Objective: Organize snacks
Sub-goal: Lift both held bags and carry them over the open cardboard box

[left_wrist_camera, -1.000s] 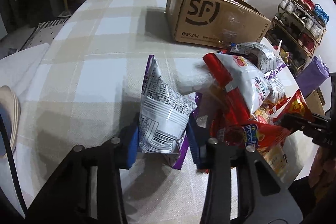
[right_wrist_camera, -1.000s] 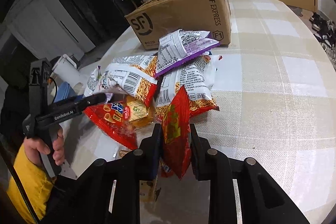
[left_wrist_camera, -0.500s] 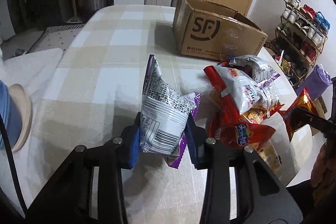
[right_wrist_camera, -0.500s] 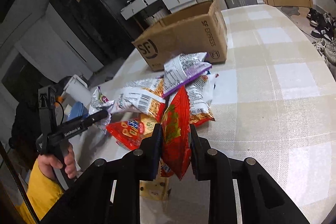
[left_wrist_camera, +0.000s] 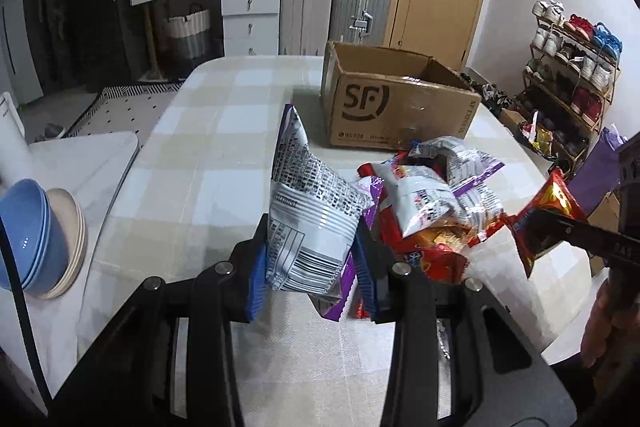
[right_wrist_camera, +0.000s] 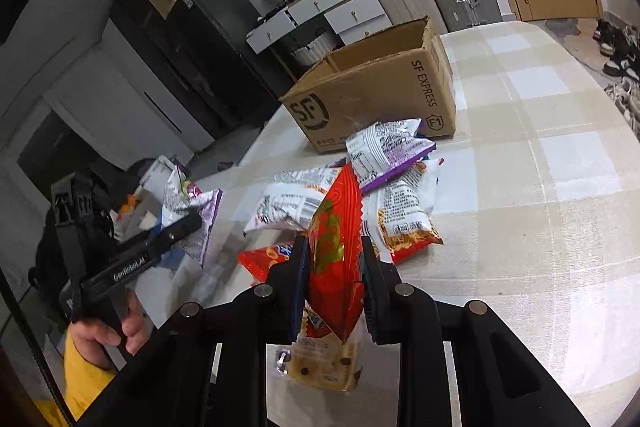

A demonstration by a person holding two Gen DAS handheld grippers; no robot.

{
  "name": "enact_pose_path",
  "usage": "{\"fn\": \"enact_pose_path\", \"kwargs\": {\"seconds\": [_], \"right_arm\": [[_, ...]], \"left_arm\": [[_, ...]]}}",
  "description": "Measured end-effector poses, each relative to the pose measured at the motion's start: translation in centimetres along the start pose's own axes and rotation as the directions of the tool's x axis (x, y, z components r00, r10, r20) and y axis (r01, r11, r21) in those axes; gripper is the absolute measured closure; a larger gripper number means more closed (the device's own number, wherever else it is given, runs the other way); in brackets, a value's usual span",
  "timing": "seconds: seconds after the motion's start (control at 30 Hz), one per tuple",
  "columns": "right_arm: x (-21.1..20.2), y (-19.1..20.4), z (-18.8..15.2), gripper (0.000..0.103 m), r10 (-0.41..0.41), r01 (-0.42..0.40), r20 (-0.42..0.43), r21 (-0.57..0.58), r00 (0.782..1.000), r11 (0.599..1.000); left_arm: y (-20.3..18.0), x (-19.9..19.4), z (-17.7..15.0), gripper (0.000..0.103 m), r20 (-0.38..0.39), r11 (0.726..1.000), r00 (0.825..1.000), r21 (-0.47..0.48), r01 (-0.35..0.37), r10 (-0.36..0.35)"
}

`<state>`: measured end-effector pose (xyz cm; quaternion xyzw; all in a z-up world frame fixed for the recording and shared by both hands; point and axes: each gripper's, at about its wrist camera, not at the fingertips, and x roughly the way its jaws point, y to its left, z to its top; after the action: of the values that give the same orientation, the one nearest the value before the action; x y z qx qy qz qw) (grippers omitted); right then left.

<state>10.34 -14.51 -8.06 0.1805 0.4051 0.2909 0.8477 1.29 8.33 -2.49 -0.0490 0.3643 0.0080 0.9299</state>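
My left gripper point(left_wrist_camera: 311, 267) is shut on a silver-and-purple snack bag point(left_wrist_camera: 308, 223) and holds it upright above the checked table. It also shows in the right wrist view point(right_wrist_camera: 192, 211). My right gripper point(right_wrist_camera: 334, 285) is shut on a red snack bag point(right_wrist_camera: 334, 243), also lifted; the red bag shows in the left wrist view point(left_wrist_camera: 546, 215). A pile of several snack bags point(left_wrist_camera: 436, 203) lies on the table in front of an open SF cardboard box point(left_wrist_camera: 396, 103), which also shows in the right wrist view point(right_wrist_camera: 372, 95).
Stacked blue and beige bowls point(left_wrist_camera: 36, 239) stand on a white side surface at left. A yellow-topped packet point(right_wrist_camera: 320, 367) lies under my right gripper. Suitcases point(left_wrist_camera: 336, 11), drawers and a shoe rack point(left_wrist_camera: 568, 67) stand beyond the table point(left_wrist_camera: 192, 171).
Both grippers have risen and pulled back from the pile with their bags. The views now tilt up, showing more of the room and the open top of the box.
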Motion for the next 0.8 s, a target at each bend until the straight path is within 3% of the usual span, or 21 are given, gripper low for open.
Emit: {"fn": "enact_pose_path", "kwargs": {"seconds": [0.43, 0.8], "right_arm": [[-2.7, 1.1, 3.0, 0.079, 0.083, -0.088, 0.115, 0.038, 0.990, 0.995], [-4.5, 3.2, 10.1, 0.079, 0.104, -0.102, 0.186, -0.017, 0.977, 0.995]], "left_arm": [[-1.7, -1.8, 3.2, 0.069, 0.024, 0.998, 0.998, 0.001, 0.057, -0.057], [-4.4, -1.8, 11.2, 0.069, 0.074, 0.993, 0.991, 0.041, 0.107, -0.110]]}}
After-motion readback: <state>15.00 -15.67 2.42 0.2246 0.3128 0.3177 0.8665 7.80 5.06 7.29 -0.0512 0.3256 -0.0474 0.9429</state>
